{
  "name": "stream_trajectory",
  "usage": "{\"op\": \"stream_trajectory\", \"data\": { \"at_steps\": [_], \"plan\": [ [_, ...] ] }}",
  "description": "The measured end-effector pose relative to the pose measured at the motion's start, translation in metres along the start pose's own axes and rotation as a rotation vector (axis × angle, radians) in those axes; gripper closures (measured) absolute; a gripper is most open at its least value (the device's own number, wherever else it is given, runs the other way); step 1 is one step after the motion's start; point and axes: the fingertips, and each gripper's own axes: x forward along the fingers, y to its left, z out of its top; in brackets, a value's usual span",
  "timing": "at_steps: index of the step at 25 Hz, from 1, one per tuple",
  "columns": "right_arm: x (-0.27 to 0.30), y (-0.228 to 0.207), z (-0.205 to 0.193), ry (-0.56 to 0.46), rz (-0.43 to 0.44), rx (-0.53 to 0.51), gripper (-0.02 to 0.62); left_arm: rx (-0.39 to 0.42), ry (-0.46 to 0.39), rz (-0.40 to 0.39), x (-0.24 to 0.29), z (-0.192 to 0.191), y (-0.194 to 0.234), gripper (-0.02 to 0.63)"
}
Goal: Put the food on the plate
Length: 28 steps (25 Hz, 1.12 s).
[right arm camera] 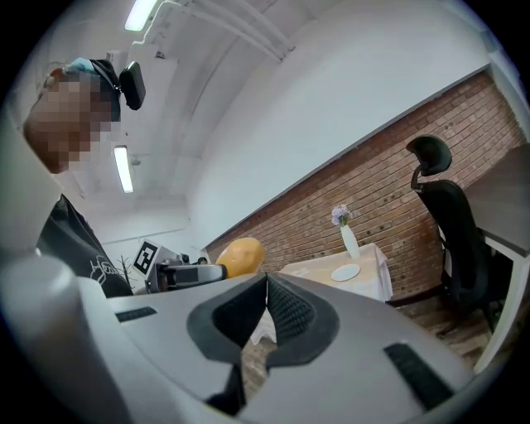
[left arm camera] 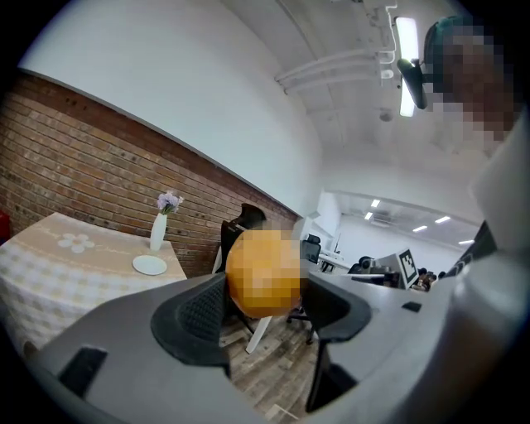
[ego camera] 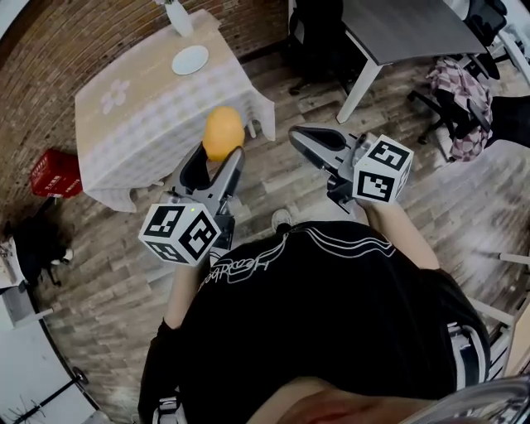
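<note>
Wood-plank floor (ego camera: 108, 281) covers most of the head view, bounded at the far side by a red brick wall (ego camera: 74, 41).

A square tabletop under a pale checked cloth (ego camera: 141, 124) stands against that wall. A grey desk on white legs (ego camera: 406, 25) stands well apart from it, to the right. A red plastic crate (ego camera: 56, 172) sits on the floor just left of the tabletop.

The left claw (ego camera: 219, 153) is held out over the floor, short of the tabletop's near corner. Its jaws stand wide and both pads press on the task item. The right claw (ego camera: 300, 139) is level beside it, jaws closed narrow against each other, nothing between them.

The white round plate (ego camera: 190, 60) lies on the far part of the tabletop and carries nothing. A slim white vase with pale flowers (ego camera: 178, 18) stands upright just beside it, at the far edge.

The orange-yellow rounded food item (ego camera: 224, 132) is clamped at the tip of the left claw – in the air, well apart from the plate. Its exact kind cannot be told.
</note>
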Motion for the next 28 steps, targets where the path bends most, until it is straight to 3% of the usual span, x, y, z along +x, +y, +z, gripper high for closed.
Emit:
{"op": "stream_trajectory", "data": {
  "at_steps": [9,15,28],
  "plan": [
    [0.03,-0.023,0.015,0.006,-0.025,-0.06,0.598,0.026,-0.047,-0.032,0.019,0.016,0.03,0.327],
    [0.08,-0.053,0.023,0.026,-0.022,-0.036,0.598,-0.016,-0.049,-0.007,0.038,0.029,0.082,0.327],
    [0.115,-0.08,0.026,0.024,0.059,0.025,0.598,-0.014,-0.04,0.051,0.062,0.036,0.11,0.327]
  ]
}}
